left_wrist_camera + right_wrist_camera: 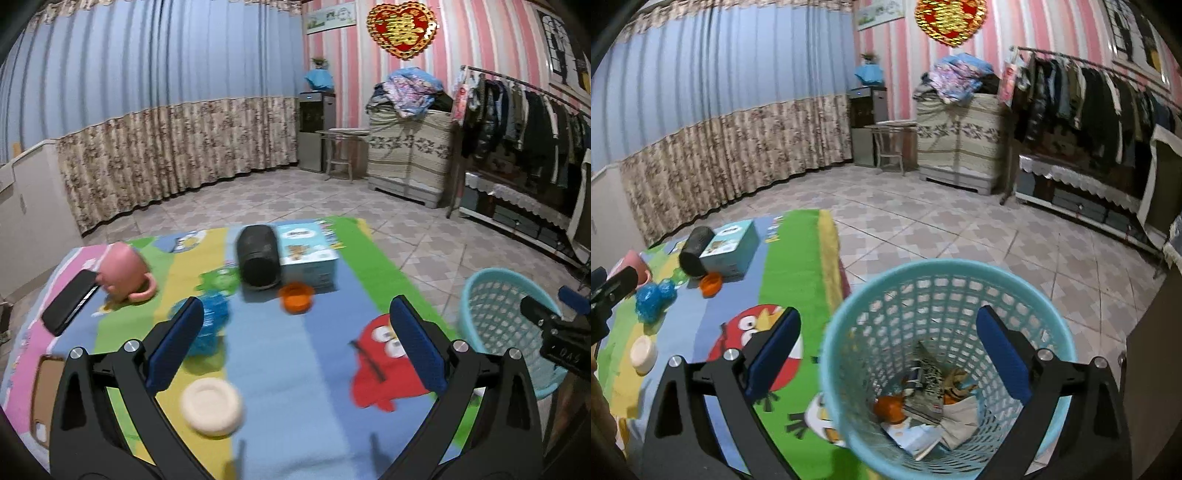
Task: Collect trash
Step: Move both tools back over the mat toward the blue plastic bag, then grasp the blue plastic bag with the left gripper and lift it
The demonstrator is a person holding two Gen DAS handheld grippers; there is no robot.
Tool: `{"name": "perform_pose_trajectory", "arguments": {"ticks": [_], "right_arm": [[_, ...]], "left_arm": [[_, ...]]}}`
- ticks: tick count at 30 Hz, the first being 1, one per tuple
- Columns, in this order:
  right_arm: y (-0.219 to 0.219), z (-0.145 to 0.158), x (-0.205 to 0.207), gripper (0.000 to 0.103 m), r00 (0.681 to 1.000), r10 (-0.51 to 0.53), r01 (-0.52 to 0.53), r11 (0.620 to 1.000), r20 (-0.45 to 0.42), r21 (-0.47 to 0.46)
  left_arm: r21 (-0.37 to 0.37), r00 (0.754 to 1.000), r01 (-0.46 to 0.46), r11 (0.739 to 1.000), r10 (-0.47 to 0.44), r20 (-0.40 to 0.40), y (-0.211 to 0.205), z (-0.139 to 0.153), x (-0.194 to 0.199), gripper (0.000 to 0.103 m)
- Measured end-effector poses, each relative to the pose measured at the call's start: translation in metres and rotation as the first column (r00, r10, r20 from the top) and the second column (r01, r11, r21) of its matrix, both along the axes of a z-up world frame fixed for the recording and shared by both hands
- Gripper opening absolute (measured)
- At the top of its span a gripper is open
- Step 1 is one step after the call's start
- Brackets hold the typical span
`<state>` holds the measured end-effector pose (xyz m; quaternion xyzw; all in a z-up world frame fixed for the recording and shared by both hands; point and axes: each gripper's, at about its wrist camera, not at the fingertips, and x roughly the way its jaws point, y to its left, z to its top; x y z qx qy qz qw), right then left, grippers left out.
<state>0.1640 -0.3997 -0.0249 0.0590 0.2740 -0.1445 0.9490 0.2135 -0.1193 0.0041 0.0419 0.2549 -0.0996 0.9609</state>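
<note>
Over the pale blue plastic lattice basket [945, 354] beside the table, my right gripper [888, 354] hangs with its blue pads spread wide and nothing between them; beneath it the basket already holds crumpled paper, a torn packet and something orange. My left gripper [295, 343] is likewise released and empty, pointing down across the cartoon-printed table cover [266, 369]

Just beyond my left finger lies the crumpled blue cellophane wrapper [207, 325], which I judge to be the nearest piece of trash. It looks nearly weightless, crackly and springy, so it should squash flat under the pads; I would close on its bunched middle, since a loose edge may slip or tear. The small orange plastic cap [296, 296] sits near the middle of the cover, just in front of the black cylinder lying on its side [258, 258]. It looks light, stiff and smooth, and I would pinch across its rim, expecting it to skate if caught off centre. The cream round lid-like disc [211, 408] lies closest to me, low and hard, awkward to get under

The pink mug tipped on its side [123, 271], the black phone [70, 301] and the pale blue printed carton [308, 254] I take for belongings, not rubbish, and the mug would be breakable
</note>
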Motion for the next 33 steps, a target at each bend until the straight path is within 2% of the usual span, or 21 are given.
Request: {"name": "perform_pose_trajectory", "arguments": {"ticks": [7,12,18,24,28,33], "right_arm": [[0.038,-0.013,0.013,0.096,0.994,0.086,-0.090,0.993,-0.061,-0.074],[0.044,-0.021,0.018,0.096,0.990,0.116,-0.118,0.993,-0.085,-0.015],[0.059,-0.032,0.026,0.096,0.984,0.135,-0.136,0.991,-0.120,0.004],[0.076,-0.040,0.036,0.096,0.976,0.155,-0.158,0.987,-0.156,-0.008],[0.083,-0.043,0.040,0.096,0.972,0.159,-0.167,0.986,-0.175,-0.029],[0.081,-0.043,0.041,0.096,0.970,0.166,-0.170,0.985,-0.176,-0.006]], "left_arm": [[0.051,0.997,-0.077,0.996,0.079,-0.022,0.049,-0.018,-0.003,0.097],[0.051,0.989,-0.130,0.990,0.133,-0.065,0.086,-0.031,-0.001,0.097],[0.057,0.979,-0.160,0.985,0.166,-0.118,0.112,-0.048,0.010,0.097],[0.039,0.971,-0.154,0.987,0.158,-0.177,0.115,-0.053,0.039,0.097],[0.061,0.968,-0.139,0.988,0.149,-0.202,0.109,-0.054,0.064,0.097],[0.067,0.968,-0.104,0.992,0.117,-0.223,0.096,-0.059,0.086,0.097]]}}
